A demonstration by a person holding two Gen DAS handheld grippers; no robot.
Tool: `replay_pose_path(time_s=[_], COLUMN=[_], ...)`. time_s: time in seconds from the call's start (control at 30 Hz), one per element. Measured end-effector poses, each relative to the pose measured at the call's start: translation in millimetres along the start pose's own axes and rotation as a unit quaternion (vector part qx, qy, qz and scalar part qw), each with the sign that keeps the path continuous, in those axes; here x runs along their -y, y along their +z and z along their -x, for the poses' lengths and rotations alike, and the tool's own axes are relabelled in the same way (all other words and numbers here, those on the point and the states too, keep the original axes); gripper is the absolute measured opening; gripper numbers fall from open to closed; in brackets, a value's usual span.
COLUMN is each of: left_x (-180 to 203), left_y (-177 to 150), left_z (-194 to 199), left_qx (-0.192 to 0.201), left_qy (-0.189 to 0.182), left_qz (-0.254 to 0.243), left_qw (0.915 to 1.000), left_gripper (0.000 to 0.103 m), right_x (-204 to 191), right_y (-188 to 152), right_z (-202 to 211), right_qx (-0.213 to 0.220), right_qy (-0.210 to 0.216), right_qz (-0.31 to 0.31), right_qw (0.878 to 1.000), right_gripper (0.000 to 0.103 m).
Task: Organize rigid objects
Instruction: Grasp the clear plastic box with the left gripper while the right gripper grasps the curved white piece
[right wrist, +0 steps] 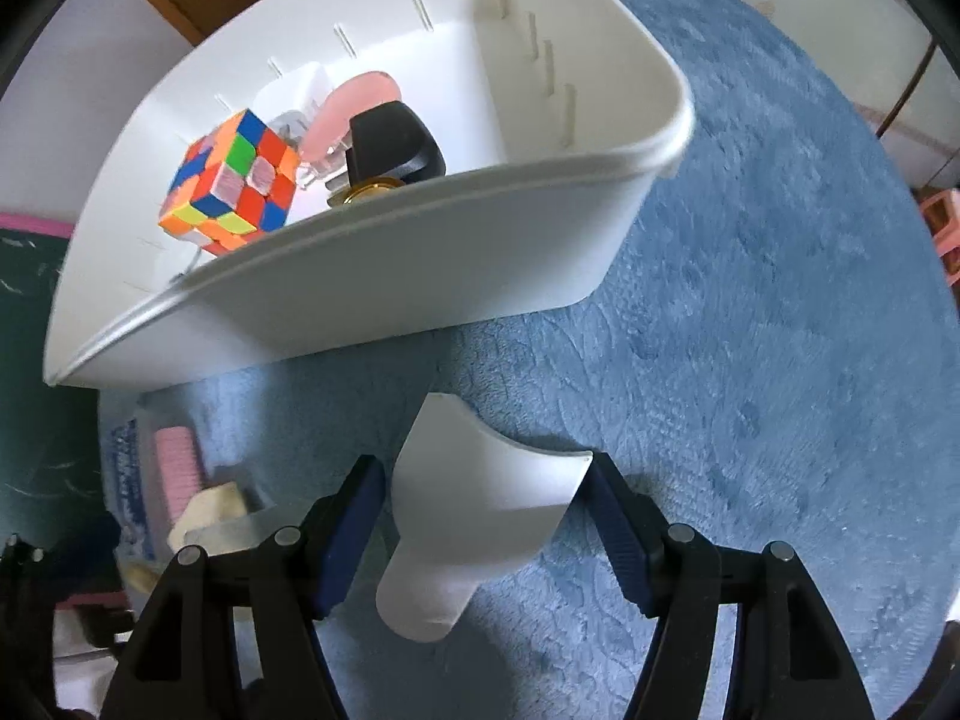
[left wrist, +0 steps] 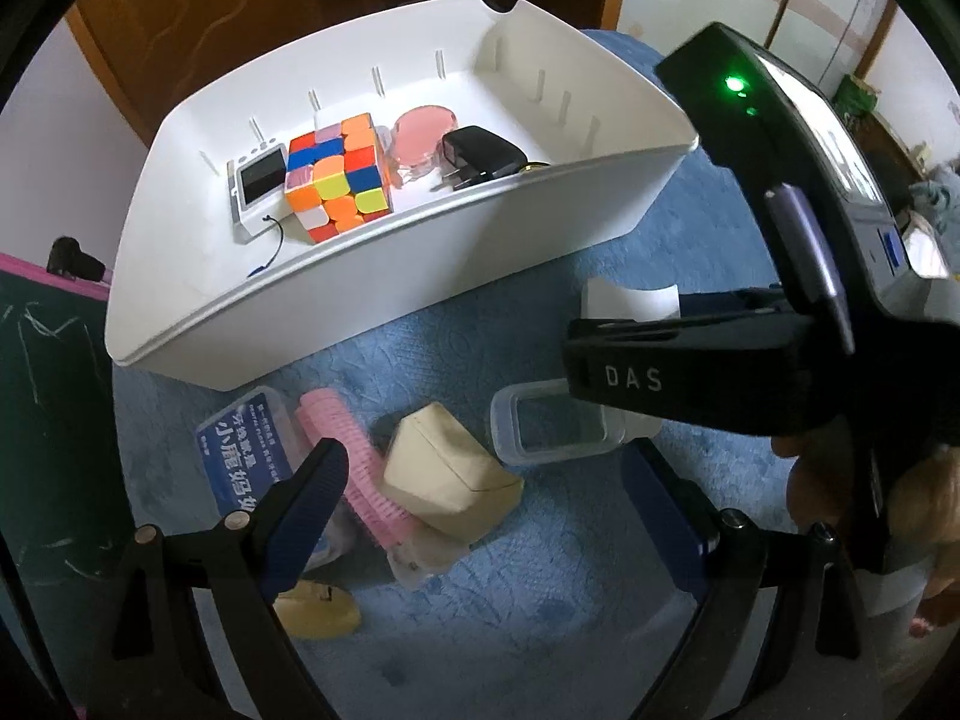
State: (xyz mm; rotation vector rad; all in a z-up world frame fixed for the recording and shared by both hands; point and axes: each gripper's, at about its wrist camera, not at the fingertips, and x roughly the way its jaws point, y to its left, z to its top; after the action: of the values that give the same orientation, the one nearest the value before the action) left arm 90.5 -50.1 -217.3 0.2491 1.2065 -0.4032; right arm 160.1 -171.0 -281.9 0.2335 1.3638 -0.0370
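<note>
A white bin (left wrist: 372, 276) (right wrist: 384, 276) stands on the blue cloth and holds a colour cube (left wrist: 336, 177) (right wrist: 231, 183), a small white screen device (left wrist: 259, 186), a pink round case (left wrist: 423, 132) and a black charger (left wrist: 480, 156). My right gripper (right wrist: 486, 498) is shut on a white scoop (right wrist: 480, 498), held just above the cloth in front of the bin; the scoop also shows in the left wrist view (left wrist: 630, 300). My left gripper (left wrist: 498, 492) is open and empty above a beige block (left wrist: 450, 480) and a pink brush (left wrist: 354, 468).
A blue-labelled clear box (left wrist: 246, 456), a clear plastic container (left wrist: 552, 432) and a yellow object (left wrist: 318, 609) lie on the blue cloth (right wrist: 750, 360). A green chalkboard (left wrist: 48, 420) stands at the left. Wooden furniture is behind the bin.
</note>
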Motion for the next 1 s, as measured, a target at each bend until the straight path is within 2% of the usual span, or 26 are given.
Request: replay_pose_path(time_s=[0.07, 0.17, 0.4, 0.53, 0.63, 0.7, 0.83, 1.0], left_x=[-1, 1, 9, 9, 7, 5, 2, 3], left_y=[0, 0, 4, 7, 10, 11, 11, 8], left_z=[-2, -6, -14, -19, -25, -29, -32, -23], left_qx=[-0.002, -0.005, -0.004, 0.0, -0.004, -0.011, -0.013, -0.003], left_qy=[-0.007, -0.015, -0.026, -0.026, -0.028, -0.031, -0.042, -0.034], left_qz=[0.006, 0.011, 0.017, 0.038, 0.054, 0.065, 0.081, 0.094], left_qw=[1.0, 0.9998, 0.9995, 0.999, 0.9981, 0.9973, 0.9958, 0.995], left_gripper=[0.094, 0.094, 0.094, 0.092, 0.08, 0.067, 0.055, 0.054], right_x=[-3, 1, 26, 43, 53, 61, 64, 66], right_y=[-1, -2, -2, -5, -7, -7, -7, -6], right_z=[0, 1, 11, 14, 16, 19, 23, 33], right_qx=[0.004, 0.006, 0.007, 0.01, 0.01, 0.011, 0.015, 0.021], right_qy=[-0.008, 0.005, 0.028, 0.034, 0.038, 0.04, 0.044, 0.05], right_qz=[0.005, -0.003, -0.033, -0.048, -0.057, -0.061, -0.063, -0.058], right_qw=[1.0, 1.0, 0.999, 0.998, 0.998, 0.997, 0.997, 0.997], right_gripper=[0.064, 0.063, 0.063, 0.063, 0.063, 0.063, 0.063, 0.063])
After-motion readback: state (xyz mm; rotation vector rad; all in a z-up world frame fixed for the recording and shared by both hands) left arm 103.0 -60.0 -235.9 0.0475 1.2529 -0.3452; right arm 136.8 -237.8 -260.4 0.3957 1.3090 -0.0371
